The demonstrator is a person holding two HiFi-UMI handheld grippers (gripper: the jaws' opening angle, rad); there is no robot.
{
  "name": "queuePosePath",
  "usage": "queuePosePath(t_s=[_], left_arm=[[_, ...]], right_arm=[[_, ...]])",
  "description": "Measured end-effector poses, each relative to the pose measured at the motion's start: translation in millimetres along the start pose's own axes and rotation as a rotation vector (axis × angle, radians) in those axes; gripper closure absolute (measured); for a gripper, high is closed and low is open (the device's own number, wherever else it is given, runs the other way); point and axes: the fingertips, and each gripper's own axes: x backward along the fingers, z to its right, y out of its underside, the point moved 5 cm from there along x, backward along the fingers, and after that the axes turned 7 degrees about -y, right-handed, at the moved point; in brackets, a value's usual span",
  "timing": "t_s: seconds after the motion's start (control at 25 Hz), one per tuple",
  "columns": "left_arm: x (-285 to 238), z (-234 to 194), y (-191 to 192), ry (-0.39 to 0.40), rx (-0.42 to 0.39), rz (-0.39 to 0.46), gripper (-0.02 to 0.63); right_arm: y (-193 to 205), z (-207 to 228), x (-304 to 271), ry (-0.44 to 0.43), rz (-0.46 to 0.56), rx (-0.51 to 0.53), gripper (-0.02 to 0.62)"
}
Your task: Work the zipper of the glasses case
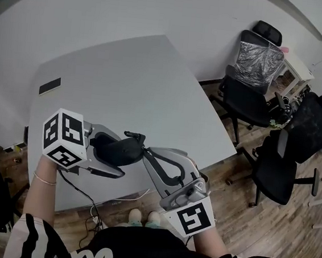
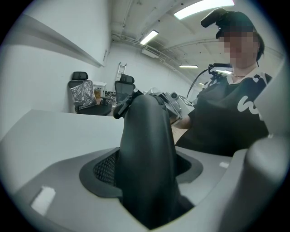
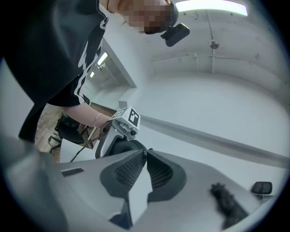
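Black and rounded, the case (image 1: 119, 150) hangs in the air in front of the person, over the near edge of the grey table (image 1: 126, 76). The left gripper (image 1: 121, 157) has it clamped. In the left gripper view both pads (image 2: 104, 168) press on its sides and the jaws stand wide around its body, with the far end pointing away towards the person's chest. A small black loop (image 1: 134, 135) sticks up from that far end.

The right gripper (image 1: 146, 151) reaches in from the person's right and its tips come up against the loop end of the case. In the right gripper view its jaws meet at the tips, leaving only a pale wedge of gap further back. Whether a zipper tab is pinched between them is too small to tell.

A thin bracelet (image 1: 44, 179) shows on the left wrist. A small dark flat thing (image 1: 50, 86) lies on the far left part of the table, well apart from the case. Black chairs (image 1: 250, 95) stand on the wood floor (image 1: 241, 185) to the right.
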Motion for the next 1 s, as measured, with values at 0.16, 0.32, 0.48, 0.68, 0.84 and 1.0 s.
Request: queuePosePath(t_s=[0.16, 0.32, 0.48, 0.68, 0.84, 1.0], left_arm=[[0, 1, -4, -0.025, -0.054, 0.006, 0.293], [0, 2, -9, -0.067, -0.146, 0.056, 0.293], [2, 1, -18, -0.239, -0.349, 0.159, 0.288], [-1, 0, -37, -0.553, -0.537, 0.291, 0.273], [-12, -4, -44, -0.757, -0.608, 0.3, 0.264], [-16, -8, -53, -0.952, -0.591, 0.346, 0.264]], right_arm=[[1, 2, 3, -0.027, 0.003, 0.02, 0.566], [-4, 3, 7, -0.049, 0.028, -0.009, 0.568], [-13, 4, 12, -0.058, 0.052, -0.045, 0.569], [-25, 10, 18, -0.054, 0.092, -0.038, 0.571], [-34, 10, 17, -0.078, 0.129, -0.042, 0.571], [-39, 10, 14, -0.087, 0.155, -0.077, 0.574]])
